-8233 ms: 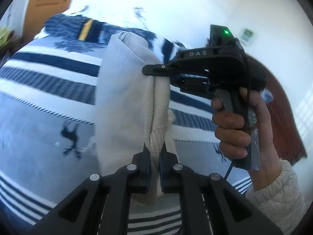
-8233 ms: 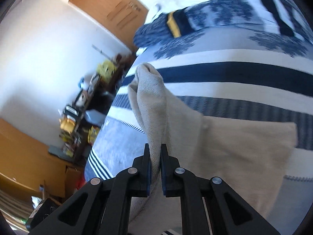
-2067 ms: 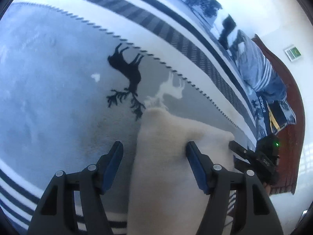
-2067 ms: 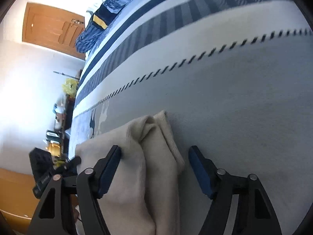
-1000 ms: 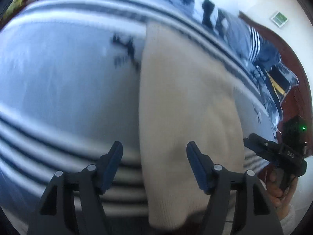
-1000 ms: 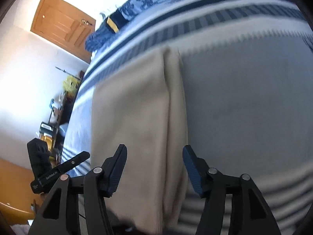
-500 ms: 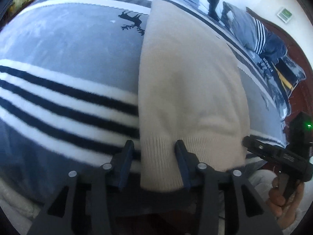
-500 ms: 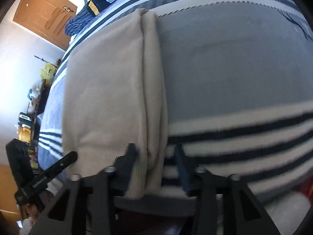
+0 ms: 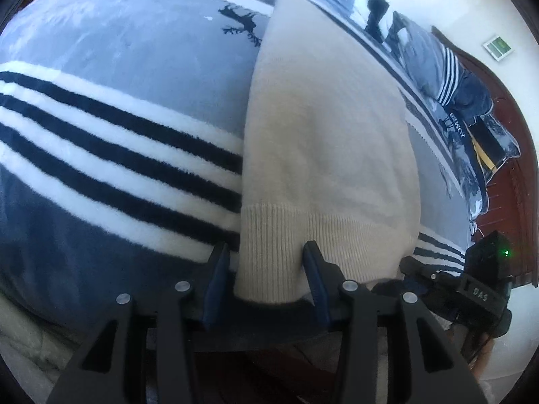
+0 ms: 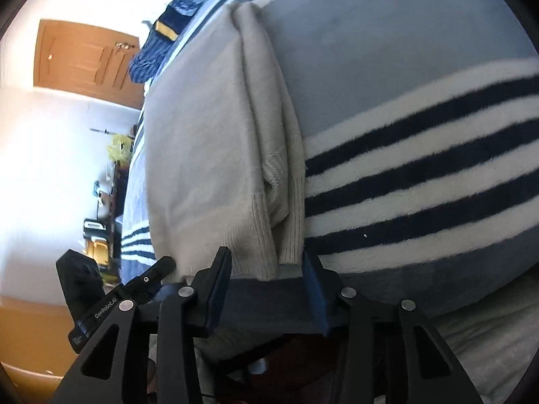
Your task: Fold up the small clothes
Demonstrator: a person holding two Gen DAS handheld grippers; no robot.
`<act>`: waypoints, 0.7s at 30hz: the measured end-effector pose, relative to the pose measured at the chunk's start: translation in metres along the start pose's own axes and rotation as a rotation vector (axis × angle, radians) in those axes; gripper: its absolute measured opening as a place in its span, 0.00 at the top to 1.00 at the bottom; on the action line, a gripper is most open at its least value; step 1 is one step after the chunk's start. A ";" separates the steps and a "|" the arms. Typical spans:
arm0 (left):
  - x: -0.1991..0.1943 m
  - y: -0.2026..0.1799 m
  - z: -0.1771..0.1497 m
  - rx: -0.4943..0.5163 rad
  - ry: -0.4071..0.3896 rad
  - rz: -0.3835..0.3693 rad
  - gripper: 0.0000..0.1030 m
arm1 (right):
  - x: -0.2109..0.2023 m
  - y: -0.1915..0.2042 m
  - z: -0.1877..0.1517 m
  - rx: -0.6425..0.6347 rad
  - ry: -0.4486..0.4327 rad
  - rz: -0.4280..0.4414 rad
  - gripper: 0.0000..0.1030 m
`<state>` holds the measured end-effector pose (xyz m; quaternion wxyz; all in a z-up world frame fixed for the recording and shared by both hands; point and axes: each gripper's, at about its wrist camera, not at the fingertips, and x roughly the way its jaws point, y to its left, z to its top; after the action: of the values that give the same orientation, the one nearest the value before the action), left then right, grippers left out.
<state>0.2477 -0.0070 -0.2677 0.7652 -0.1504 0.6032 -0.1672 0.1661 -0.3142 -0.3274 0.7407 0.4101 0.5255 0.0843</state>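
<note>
A cream knitted sweater (image 9: 323,128) lies folded lengthwise on a striped blue and white blanket (image 9: 101,128), its ribbed hem at the near bed edge. My left gripper (image 9: 266,269) is open, its jaws either side of the hem's left corner. My right gripper (image 10: 266,266) is open, its jaws either side of the hem's right corner, where the folded layers of the sweater (image 10: 209,134) stack. Each gripper shows in the other's view, the right gripper (image 9: 478,289) at the lower right and the left gripper (image 10: 111,289) at the lower left.
The blanket carries a black deer print (image 9: 242,27). Blue pillows (image 9: 448,77) and a dark red headboard (image 9: 512,155) lie to the right. A wooden door (image 10: 87,60) and a cluttered shelf (image 10: 101,208) stand to the left.
Both grippers let go of the sweater, drew back from its far end to the ribbed hem at the near bed edge, and narrowed their open jaws around the hem corners.
</note>
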 end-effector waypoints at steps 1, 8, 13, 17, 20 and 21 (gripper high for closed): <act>0.003 -0.001 0.003 -0.009 0.009 0.002 0.57 | 0.003 -0.002 0.000 0.015 0.003 0.000 0.54; -0.018 -0.008 0.008 0.000 -0.004 -0.046 0.85 | -0.003 0.004 0.000 -0.034 -0.015 -0.038 0.93; -0.057 -0.003 0.001 0.051 -0.091 -0.020 0.86 | -0.033 0.032 -0.024 -0.076 -0.061 0.029 0.93; -0.028 0.005 -0.013 0.086 -0.054 0.071 0.84 | -0.007 0.028 -0.034 -0.116 -0.017 -0.094 0.93; -0.033 0.005 -0.021 0.102 -0.081 0.110 0.77 | -0.006 0.026 -0.031 -0.101 -0.017 -0.090 0.90; -0.034 0.003 -0.022 0.108 -0.093 0.122 0.73 | -0.009 0.029 -0.032 -0.120 -0.030 -0.104 0.86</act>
<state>0.2195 0.0102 -0.2439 0.8082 -0.0794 0.5651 -0.1452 0.1440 -0.2835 -0.3042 0.7750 0.3385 0.5289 0.0709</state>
